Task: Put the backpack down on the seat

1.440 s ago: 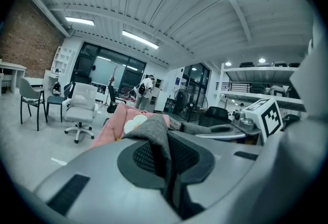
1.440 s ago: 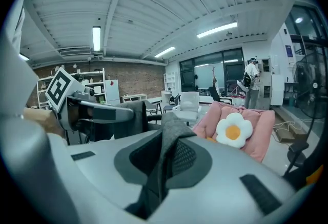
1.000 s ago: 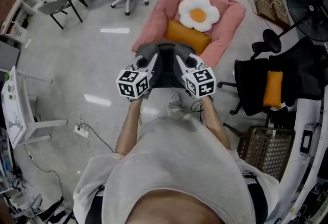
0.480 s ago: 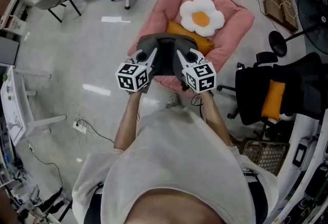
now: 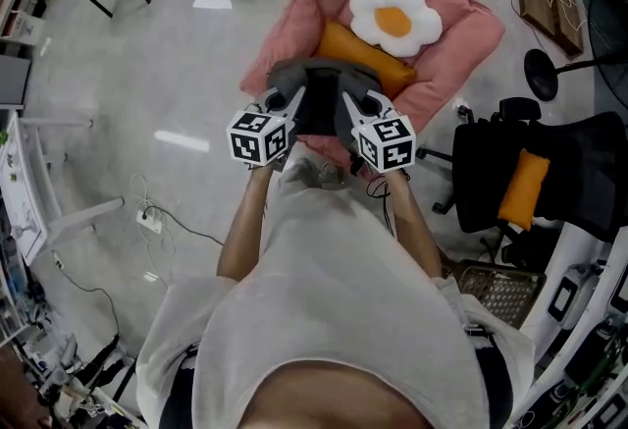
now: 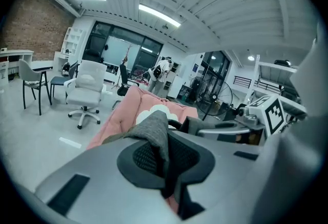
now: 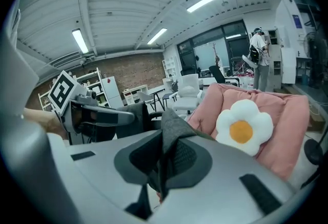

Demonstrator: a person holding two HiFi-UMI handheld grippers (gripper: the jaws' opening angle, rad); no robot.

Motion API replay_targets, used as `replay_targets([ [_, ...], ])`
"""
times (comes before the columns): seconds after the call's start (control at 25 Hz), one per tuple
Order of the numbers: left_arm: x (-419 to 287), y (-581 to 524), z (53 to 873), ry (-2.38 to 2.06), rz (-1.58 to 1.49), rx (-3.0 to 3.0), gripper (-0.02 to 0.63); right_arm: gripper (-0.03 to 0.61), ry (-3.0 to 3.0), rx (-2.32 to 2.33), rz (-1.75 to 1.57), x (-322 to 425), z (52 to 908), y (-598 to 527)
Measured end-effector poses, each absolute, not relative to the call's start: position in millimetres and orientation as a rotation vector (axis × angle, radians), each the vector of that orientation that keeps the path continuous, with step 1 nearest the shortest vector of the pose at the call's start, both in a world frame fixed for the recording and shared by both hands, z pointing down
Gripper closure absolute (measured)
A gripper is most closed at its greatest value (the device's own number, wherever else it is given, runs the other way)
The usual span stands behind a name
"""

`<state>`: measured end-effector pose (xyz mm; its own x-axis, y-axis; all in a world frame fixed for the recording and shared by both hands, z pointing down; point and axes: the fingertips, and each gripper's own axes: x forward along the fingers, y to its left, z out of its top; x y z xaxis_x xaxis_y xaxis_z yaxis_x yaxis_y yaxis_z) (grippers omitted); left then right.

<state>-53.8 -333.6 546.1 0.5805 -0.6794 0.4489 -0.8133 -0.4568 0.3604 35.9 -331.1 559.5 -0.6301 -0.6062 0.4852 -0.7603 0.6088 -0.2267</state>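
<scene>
— Where is the backpack (image 5: 316,101) hanging right now?

— It is hanging between the two grippers, just over the near end of the pink seat (image 5: 292,20). It is stopping short of the orange pillow (image 5: 365,62) and the egg-shaped cushion (image 5: 394,17) lying further up.

— Are the fingers gripping it?

— Yes. The left gripper (image 5: 292,105) is clenching a fold of its grey fabric, and the right gripper (image 5: 347,107) is doing the same on the other side. Each gripper view is showing the cloth pinched tight between closed fingers.

— So which way is the seat lying from them?

— Ahead and below. The bag is dangling under the fingers, its width spanning from one hand to the other, and the seat's long axis is running away from the person. Neither hand is sitting nearer; they are flanking the bag evenly, so I am guessing both need lowering together.

— What is hiding from view?

— The bag's underside. The grippers and its own top are covering it, so I am not managing to tell whether it is touching the cushion yet. The straps and the seat's front edge are also escaping view
</scene>
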Motion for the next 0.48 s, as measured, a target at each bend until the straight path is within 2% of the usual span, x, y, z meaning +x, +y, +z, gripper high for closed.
replay_targets([
  [0.48,-66,-364,604,-1.080,0.368,2.175,0.583,0.551,-2.346,1.091,0.737,25,619,-359],
])
